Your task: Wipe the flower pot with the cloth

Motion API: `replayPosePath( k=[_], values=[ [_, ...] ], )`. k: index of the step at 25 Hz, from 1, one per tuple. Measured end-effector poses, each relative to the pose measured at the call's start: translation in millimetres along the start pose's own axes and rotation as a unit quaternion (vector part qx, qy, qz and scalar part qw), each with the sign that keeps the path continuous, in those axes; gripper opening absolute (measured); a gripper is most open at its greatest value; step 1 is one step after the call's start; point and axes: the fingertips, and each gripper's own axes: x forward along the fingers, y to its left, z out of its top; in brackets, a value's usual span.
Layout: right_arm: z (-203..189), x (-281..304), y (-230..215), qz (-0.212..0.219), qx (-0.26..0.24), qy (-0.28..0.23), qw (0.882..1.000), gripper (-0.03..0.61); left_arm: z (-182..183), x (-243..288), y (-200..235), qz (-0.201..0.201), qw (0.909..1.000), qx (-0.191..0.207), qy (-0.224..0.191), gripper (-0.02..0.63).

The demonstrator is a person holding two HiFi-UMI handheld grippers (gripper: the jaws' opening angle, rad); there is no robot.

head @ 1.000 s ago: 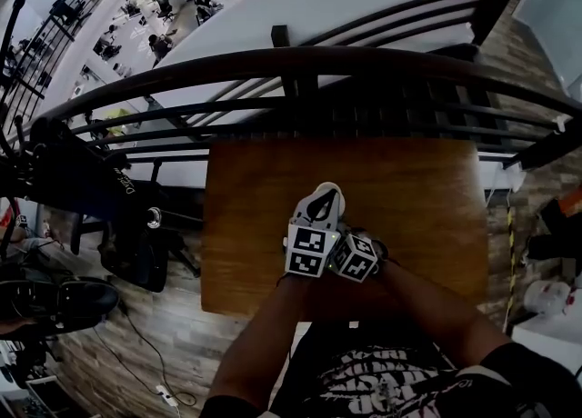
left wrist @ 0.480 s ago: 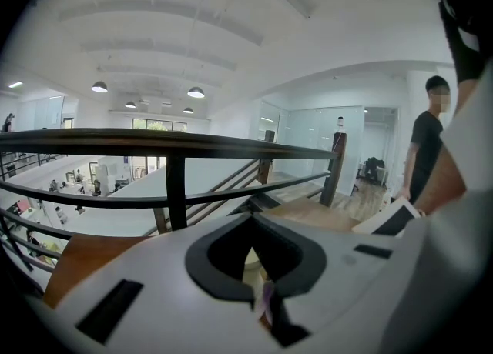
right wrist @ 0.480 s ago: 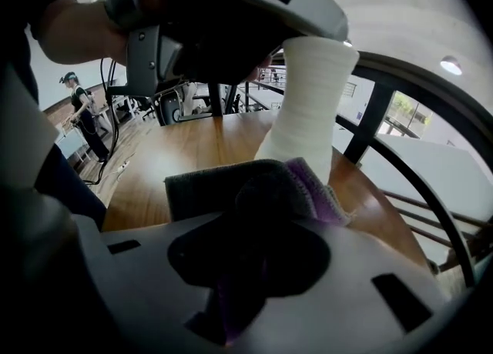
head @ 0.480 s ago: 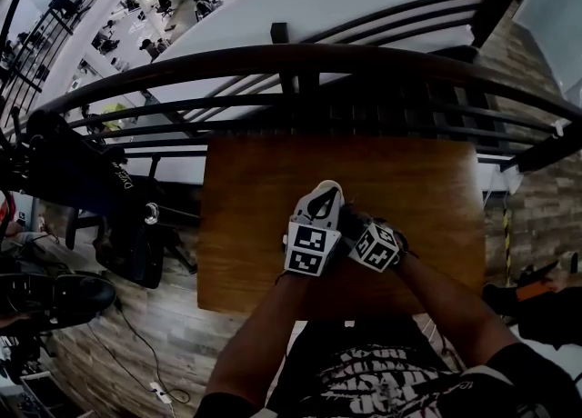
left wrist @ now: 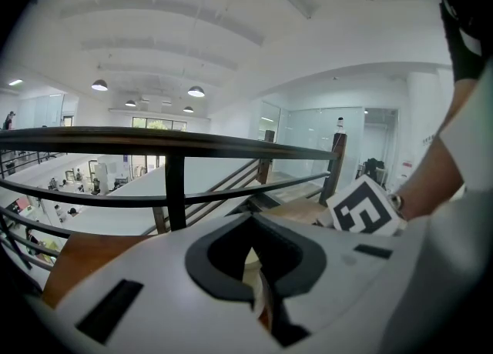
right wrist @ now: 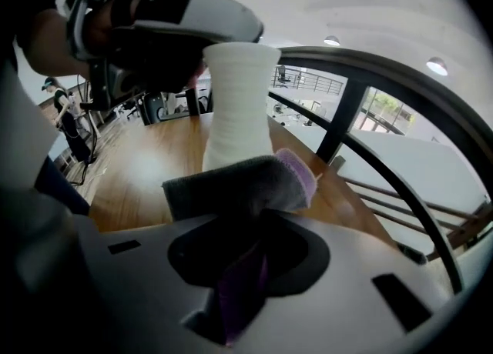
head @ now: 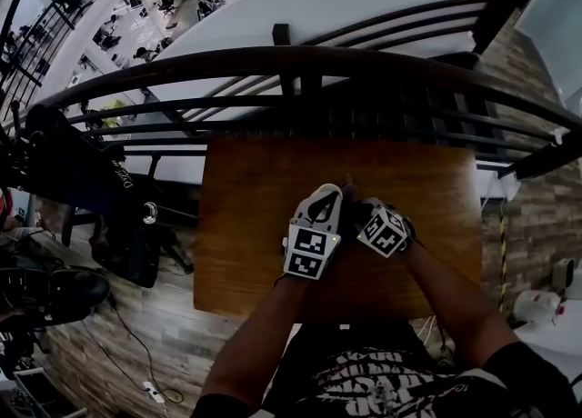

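The flower pot is white, tall and tapering, over the middle of the wooden table. The left gripper is clamped on its rim. The right gripper pinches a grey-purple cloth at the pot's lower side. Since a second ago the right gripper has swung toward 2 o'clock in the head view, while the left stays put.

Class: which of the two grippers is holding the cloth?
The right gripper: it pinches the purple-grey cloth, while the left gripper grips the white flower pot.
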Motion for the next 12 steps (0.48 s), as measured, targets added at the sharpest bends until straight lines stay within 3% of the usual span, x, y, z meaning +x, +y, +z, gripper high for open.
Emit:
replayPosePath(
  k=[6, 12],
  values=[
    [23.6, -1.2, -29.2, -0.024, 0.016, -0.018, 0.999, 0.084, 2.2, -0.1, -1.9, -0.001, 1.0000, 0.000, -0.001, -0.002],
    [24.0, -0.6, -22.3, -0.018, 0.010, -0.012, 1.000, 0.084, 0.5, -3.0, -1.9, 0.001, 1.0000, 0.000, 0.000, -0.002]
  ],
)
